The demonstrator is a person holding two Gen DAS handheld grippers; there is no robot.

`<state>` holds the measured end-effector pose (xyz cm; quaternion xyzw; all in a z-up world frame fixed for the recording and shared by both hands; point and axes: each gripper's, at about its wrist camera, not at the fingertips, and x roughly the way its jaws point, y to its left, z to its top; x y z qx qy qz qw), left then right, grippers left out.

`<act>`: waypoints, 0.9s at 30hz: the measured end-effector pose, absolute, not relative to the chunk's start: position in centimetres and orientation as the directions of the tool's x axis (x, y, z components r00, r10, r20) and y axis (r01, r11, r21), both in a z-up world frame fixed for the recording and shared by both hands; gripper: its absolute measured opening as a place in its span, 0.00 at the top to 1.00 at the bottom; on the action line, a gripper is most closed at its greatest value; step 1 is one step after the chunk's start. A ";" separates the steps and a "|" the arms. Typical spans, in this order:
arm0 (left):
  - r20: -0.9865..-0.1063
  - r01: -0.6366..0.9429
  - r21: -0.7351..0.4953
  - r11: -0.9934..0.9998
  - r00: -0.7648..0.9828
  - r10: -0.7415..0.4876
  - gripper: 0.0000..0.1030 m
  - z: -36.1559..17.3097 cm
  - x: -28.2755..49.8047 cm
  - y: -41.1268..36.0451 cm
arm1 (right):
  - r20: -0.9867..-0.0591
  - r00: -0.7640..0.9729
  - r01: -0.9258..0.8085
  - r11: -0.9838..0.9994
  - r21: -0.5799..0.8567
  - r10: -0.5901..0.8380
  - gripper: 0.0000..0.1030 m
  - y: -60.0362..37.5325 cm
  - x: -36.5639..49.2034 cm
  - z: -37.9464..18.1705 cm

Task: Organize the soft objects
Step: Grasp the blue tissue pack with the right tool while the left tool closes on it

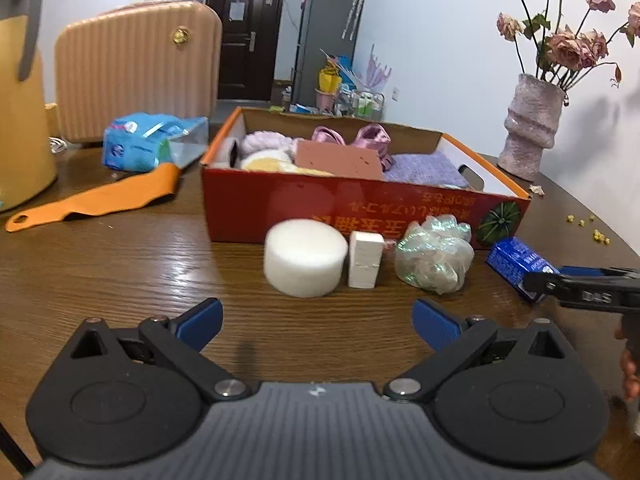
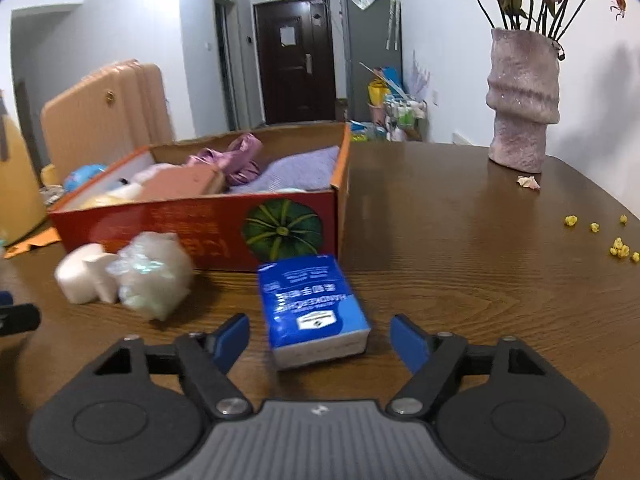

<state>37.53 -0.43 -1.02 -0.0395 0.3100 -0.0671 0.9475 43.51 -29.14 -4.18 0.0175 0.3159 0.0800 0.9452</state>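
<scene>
**A:** Where do we stand?

**B:** Our right gripper (image 2: 319, 340) has its jaws spread around the blue tissue pack (image 2: 314, 310), pads not touching it. The pack lies on the table (image 2: 460, 248) just before the red box (image 2: 192, 220).

**A:** And the left?

**B:** Our left gripper (image 1: 318, 326) is spread, empty, short of the white foam disc (image 1: 305, 256).

**A:** The risk?

**B:** The pack sits skewed; closing could twist it free.
</scene>
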 end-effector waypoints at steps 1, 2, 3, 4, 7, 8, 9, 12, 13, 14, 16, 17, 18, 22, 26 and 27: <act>-0.585 0.105 -0.117 0.988 0.796 -0.154 0.00 -1.1 37.6 -0.5 | -0.602 0.780 -0.151 0.985 0.087 0.173 0.42 -29.1 43.7 -4.5; -0.588 0.108 -0.115 0.987 0.794 -0.156 0.00 -1.2 37.6 -0.6 | -0.611 0.768 -0.165 0.981 0.102 0.192 0.47 -29.0 43.9 -4.7; -0.589 0.112 -0.114 0.987 0.792 -0.158 0.00 -1.2 37.5 -0.7 | -0.604 0.769 -0.182 0.977 0.109 0.210 0.48 -28.8 43.7 -4.7; -0.588 0.116 -0.114 0.987 0.792 -0.161 0.00 -1.2 37.4 -0.8 | -0.604 0.761 -0.207 0.971 0.122 0.238 0.48 -28.7 43.4 -4.6; -0.587 0.134 -0.134 0.982 0.788 -0.187 0.00 -1.1 36.5 -0.9 | -0.600 0.723 -0.306 0.937 0.166 0.343 0.48 -27.7 41.0 -4.2; -0.588 0.144 -0.151 0.978 0.783 -0.206 0.00 -1.0 35.9 -0.9 | -0.604 0.703 -0.348 0.922 0.167 0.375 0.48 -27.2 40.0 -4.2; -0.588 0.155 -0.172 0.973 0.776 -0.228 0.00 -1.0 35.5 -0.9 | -0.613 0.662 -0.419 0.891 0.173 0.431 0.48 -26.3 38.5 -4.3; -0.594 0.188 -0.219 0.957 0.753 -0.284 0.00 -1.0 33.9 -1.0 | -0.607 0.571 -0.569 0.800 0.192 0.552 0.45 -24.4 34.2 -4.3; -0.596 0.188 -0.216 0.958 0.752 -0.282 0.00 -1.0 33.3 -1.1 | -0.610 0.566 -0.576 0.795 0.188 0.555 0.41 -24.1 33.0 -4.2; -0.598 0.188 -0.212 0.959 0.751 -0.280 0.00 -1.1 32.7 -1.1 | -0.614 0.586 -0.548 0.817 0.179 0.528 0.33 -24.0 31.9 -4.1; -0.601 0.188 -0.221 0.957 0.746 -0.285 0.00 -1.1 31.6 -0.9 | -0.609 0.615 -0.487 0.849 0.207 0.501 0.31 -24.7 30.7 -3.9; -0.601 0.194 -0.240 0.951 0.740 -0.303 0.00 -1.2 31.0 -0.7 | -0.602 0.617 -0.460 0.853 0.247 0.507 0.31 -25.2 30.2 -3.9; -0.600 0.202 -0.263 0.943 0.732 -0.324 0.00 -1.3 30.6 -0.5 | -0.586 0.617 -0.441 0.847 0.295 0.525 0.33 -25.9 29.7 -3.8; -0.592 0.207 -0.370 0.906 0.698 -0.402 0.22 -1.4 29.5 -0.1 | -0.540 0.654 -0.380 0.848 0.370 0.529 0.43 -27.1 29.4 -3.5; -0.585 0.248 -0.409 0.878 0.667 -0.461 0.47 -1.7 29.5 -1.5 | -0.528 0.660 -0.338 0.839 0.426 0.534 0.57 -26.6 30.4 -4.0; -0.594 0.253 -0.406 0.878 0.657 -0.464 0.52 -1.8 29.6 -2.0 | -0.537 0.660 -0.334 0.846 0.416 0.525 0.59 -26.0 30.6 -4.2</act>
